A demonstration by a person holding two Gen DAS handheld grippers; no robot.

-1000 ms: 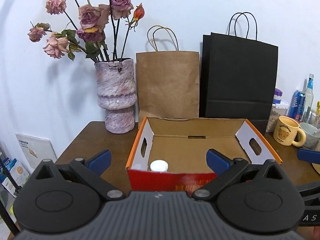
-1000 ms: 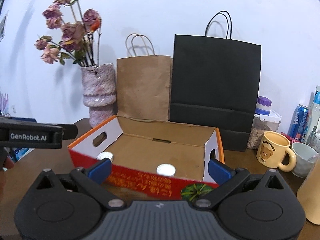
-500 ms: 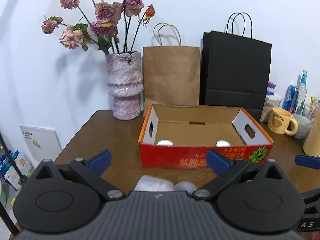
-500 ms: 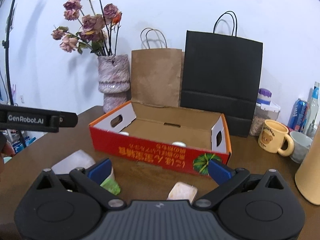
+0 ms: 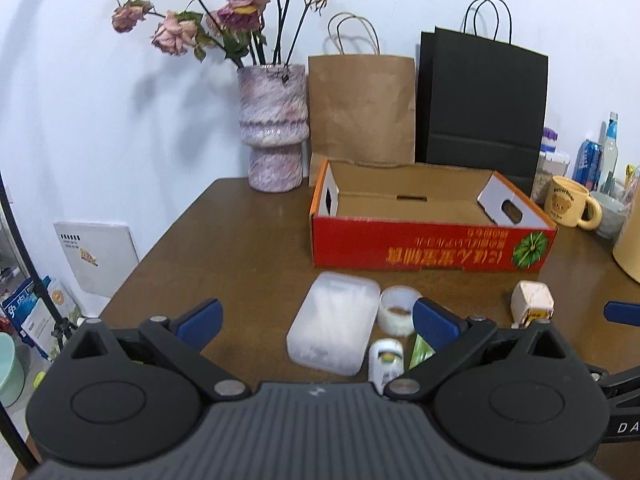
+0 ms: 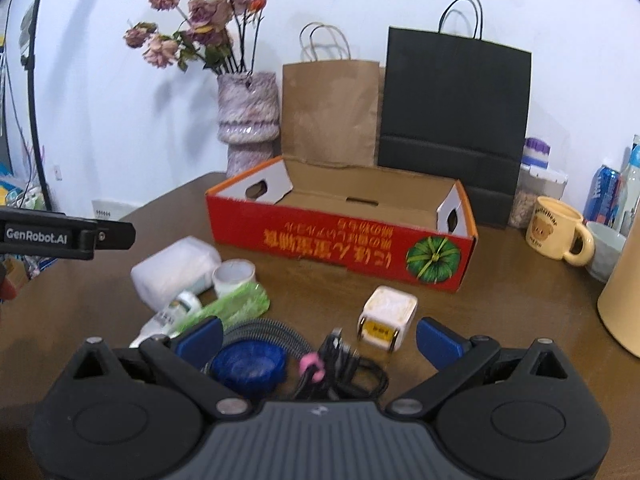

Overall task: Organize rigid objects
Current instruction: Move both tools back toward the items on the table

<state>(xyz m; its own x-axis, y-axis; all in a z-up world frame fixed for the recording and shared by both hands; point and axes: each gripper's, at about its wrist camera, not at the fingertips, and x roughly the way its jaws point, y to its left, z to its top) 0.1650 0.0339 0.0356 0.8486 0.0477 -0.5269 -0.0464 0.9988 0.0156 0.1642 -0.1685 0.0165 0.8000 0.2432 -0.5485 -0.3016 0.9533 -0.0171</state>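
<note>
White wall behind, with a vase of dried roses [image 5: 276, 128] and two paper bags, and a brown table [image 5: 224, 248] carrying a red cardboard box [image 5: 428, 244] just beyond both pairs of tongs. Left tongs [image 5: 316, 320] are spread wide and hold nothing; right tongs [image 6: 318, 336] are spread and empty too.

Loose things lie between the tongs and the box. Ahead of the left tongs sits a frosted plastic case [image 5: 334, 322], touching a roll of clear tape [image 5: 398, 310], with a small white bottle [image 5: 386, 358] nearest the tongs. A white cube charger [image 6: 386, 314] sits just ahead of the right tongs, with a blue round thing [image 6: 248, 366] and a coiled black cable [image 6: 344, 364] closest in.

I'd say picking comes next. Best take the charger across its flat sides, squarely, since it stands apart from the clutter.

Box floor is hidden behind its front wall, so I can't tell what's inside. What the blue thing is stays unclear, partly covered by the tongs.
</note>
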